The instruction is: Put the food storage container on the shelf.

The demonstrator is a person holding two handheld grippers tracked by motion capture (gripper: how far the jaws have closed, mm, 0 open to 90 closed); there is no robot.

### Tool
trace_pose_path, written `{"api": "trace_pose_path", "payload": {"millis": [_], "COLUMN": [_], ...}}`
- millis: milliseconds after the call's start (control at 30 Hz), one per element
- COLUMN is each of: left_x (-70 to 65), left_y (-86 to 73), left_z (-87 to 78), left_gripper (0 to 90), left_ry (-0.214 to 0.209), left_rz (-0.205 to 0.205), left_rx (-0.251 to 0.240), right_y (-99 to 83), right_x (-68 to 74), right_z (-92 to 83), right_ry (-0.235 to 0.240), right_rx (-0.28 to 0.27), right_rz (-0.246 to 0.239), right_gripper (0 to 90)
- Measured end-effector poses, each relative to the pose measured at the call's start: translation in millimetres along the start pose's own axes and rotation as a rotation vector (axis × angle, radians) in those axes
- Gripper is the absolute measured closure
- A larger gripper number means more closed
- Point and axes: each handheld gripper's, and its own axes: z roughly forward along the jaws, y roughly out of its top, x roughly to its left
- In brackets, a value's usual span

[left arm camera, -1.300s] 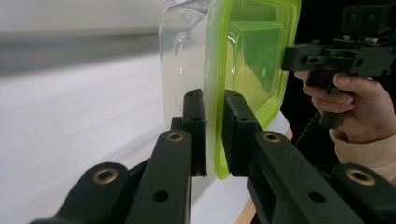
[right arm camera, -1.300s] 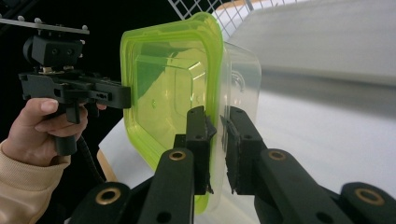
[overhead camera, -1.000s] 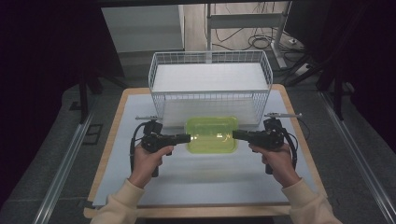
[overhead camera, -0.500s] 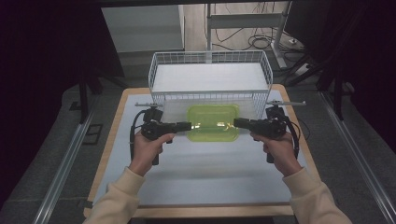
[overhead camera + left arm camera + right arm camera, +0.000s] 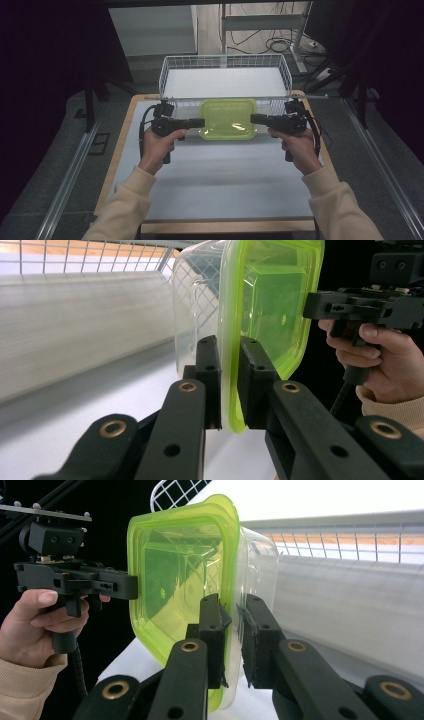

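A clear plastic container with a lime-green lid (image 5: 228, 119) hangs between both grippers, just in front of the white wire basket (image 5: 225, 59). My left gripper (image 5: 202, 122) is shut on the lid's left rim and my right gripper (image 5: 252, 118) on its right rim. In the left gripper view the jaws (image 5: 229, 345) pinch the green rim, and the container (image 5: 270, 295) fills the upper middle with the other gripper (image 5: 312, 305) beyond it. In the right gripper view the jaws (image 5: 232, 602) clamp the rim of the container (image 5: 180, 570), and the left gripper (image 5: 132, 586) holds the far side.
The wire basket stands at the far end of the white-topped table (image 5: 215, 175), its near wall right behind the container. Metal rails run along the floor on both sides. Cables and stand legs lie beyond the basket.
Both grippers have carried the container away from the person and toward the basket's near wall. Their hold on the rim has not changed.
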Motion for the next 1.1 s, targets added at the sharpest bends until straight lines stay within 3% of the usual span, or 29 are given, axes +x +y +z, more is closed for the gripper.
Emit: {"api": "trace_pose_path", "payload": {"millis": [433,867,1100], "left_x": [4.0,1.9,6.9], "left_y": [22.8,52.6,64.1], "left_z": [-5.3,-5.8,-4.7], "left_gripper": [81.6,81.6,81.6], "left_ry": [-0.009,0.017,0.02], "left_rz": [0.005,0.025,0.016], "left_rx": [-0.011,-0.019,-0.028], "right_y": [24.1,50.0,63.3], "right_x": [2.9,-1.9,-4.4], "right_z": [3.5,7.4,12.6], "right_ry": [0.003,0.001,-0.003], "right_rx": [-0.004,-0.023,-0.019], "right_rz": [-0.017,-0.012,-0.01], "right_gripper": [80.8,80.8,80.8]}}
